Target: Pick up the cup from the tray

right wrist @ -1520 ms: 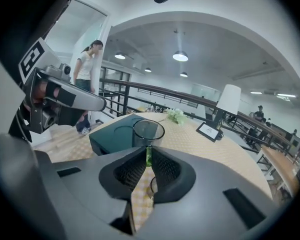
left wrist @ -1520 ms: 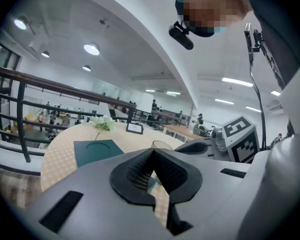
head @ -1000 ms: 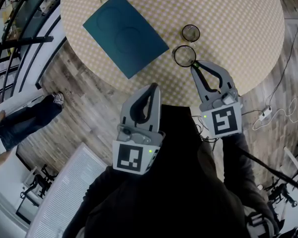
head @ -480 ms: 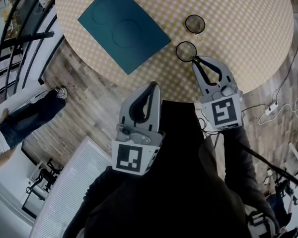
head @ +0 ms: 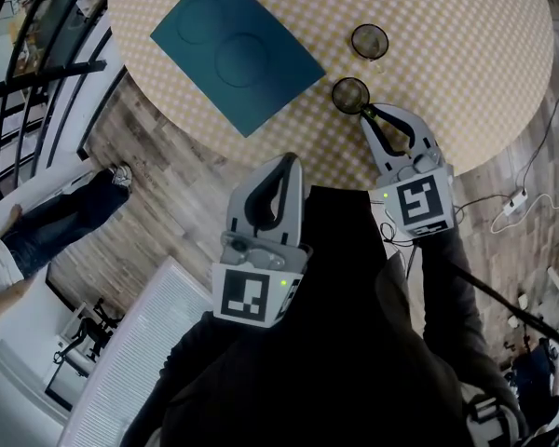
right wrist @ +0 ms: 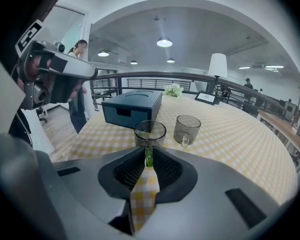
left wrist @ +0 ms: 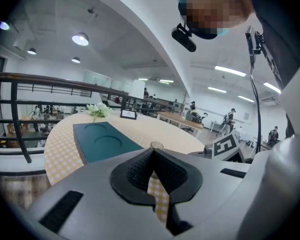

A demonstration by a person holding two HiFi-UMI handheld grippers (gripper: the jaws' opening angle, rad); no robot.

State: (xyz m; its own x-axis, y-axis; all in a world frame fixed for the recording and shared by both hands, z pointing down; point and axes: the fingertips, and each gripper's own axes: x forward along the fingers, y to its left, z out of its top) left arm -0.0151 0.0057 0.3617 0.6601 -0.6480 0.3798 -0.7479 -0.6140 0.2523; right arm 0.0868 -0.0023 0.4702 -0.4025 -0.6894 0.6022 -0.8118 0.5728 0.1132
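Observation:
Two clear glass cups stand on the checked round table [head: 447, 54], to the right of a dark teal tray [head: 238, 49] whose two round recesses hold nothing. The near cup [head: 350, 93] [right wrist: 150, 131] has a green handle [right wrist: 149, 156]. My right gripper [head: 364, 111] [right wrist: 149, 151] is shut on that handle at the table's near edge. The far cup [head: 369, 40] [right wrist: 187, 128] stands free behind it. My left gripper [head: 289, 161] [left wrist: 152, 156] is shut on nothing, held over the floor short of the table. Its view shows the tray [left wrist: 106, 141].
A black railing [head: 37, 73] runs along the left, with a person's legs [head: 47, 226] on the wood floor beside it. A white power strip and cables [head: 512, 203] lie on the floor at right. A small flower [left wrist: 97, 110] and a sign [left wrist: 128, 114] stand at the table's far side.
Almost nothing: the head view has shifted slightly. My right gripper stays at the near cup's handle and the left stays where it was.

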